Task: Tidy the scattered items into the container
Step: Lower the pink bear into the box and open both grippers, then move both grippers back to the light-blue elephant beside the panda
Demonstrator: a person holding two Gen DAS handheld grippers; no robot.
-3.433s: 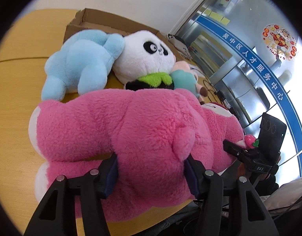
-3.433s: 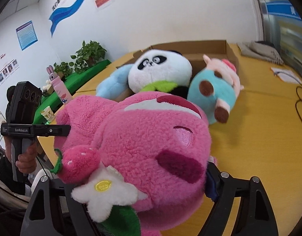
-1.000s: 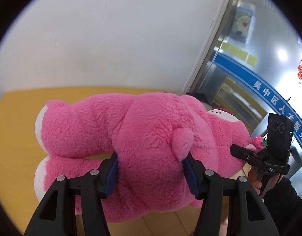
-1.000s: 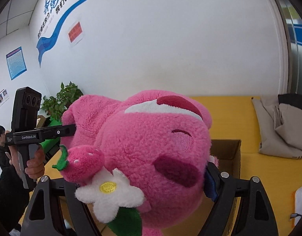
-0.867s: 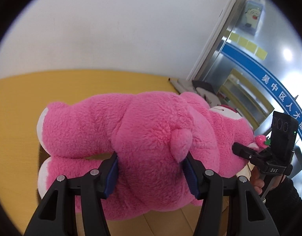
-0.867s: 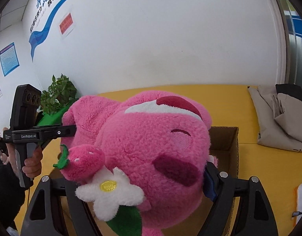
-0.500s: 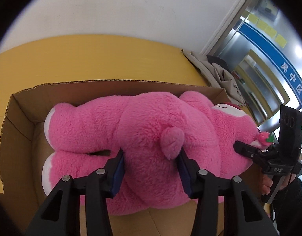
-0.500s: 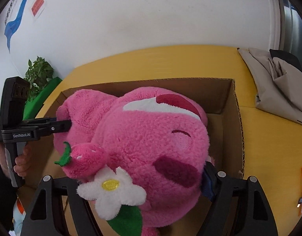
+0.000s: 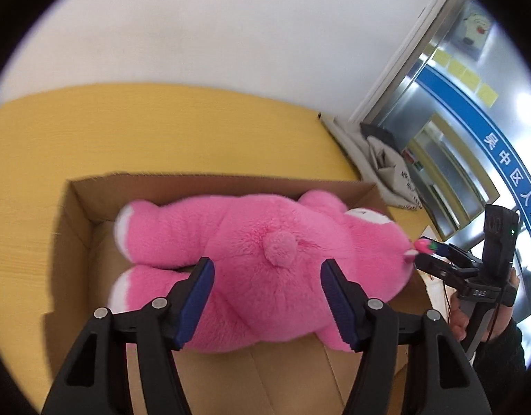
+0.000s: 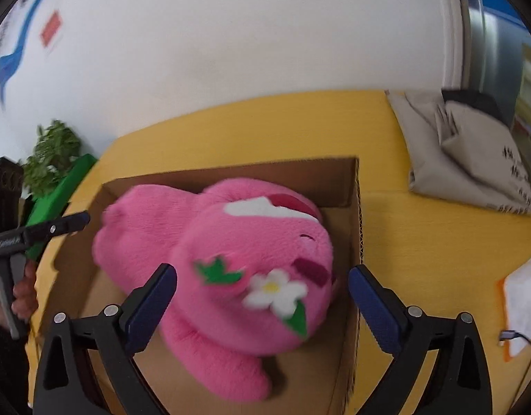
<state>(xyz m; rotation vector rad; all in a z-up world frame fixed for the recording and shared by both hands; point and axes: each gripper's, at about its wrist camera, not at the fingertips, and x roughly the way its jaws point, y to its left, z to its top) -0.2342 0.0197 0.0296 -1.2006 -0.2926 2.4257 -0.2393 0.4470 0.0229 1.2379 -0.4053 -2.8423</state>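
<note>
The fluffy pink plush bear [image 9: 258,263] lies in the brown cardboard box [image 10: 355,214] on the yellow desk [image 9: 182,138], both grippers' fingers [image 9: 196,297] [image 10: 151,307] opening wide, pads clear at six o'clock.

A: What carries everything here?

B: A yellow wood-grain table [image 10: 421,235], set against a white wall.

A: And what sits directly on it?

B: 1 open cardboard box [image 10: 358,207], flat on the tabletop. Just past the box's far right corner lies a folded grey cloth bag [image 10: 469,162] with dark printing on it.

A: Anything else?

B: At the right edge of the right wrist view, something white with an orange border [image 10: 521,311] lies on the table; its details are too blurred to name.
</note>
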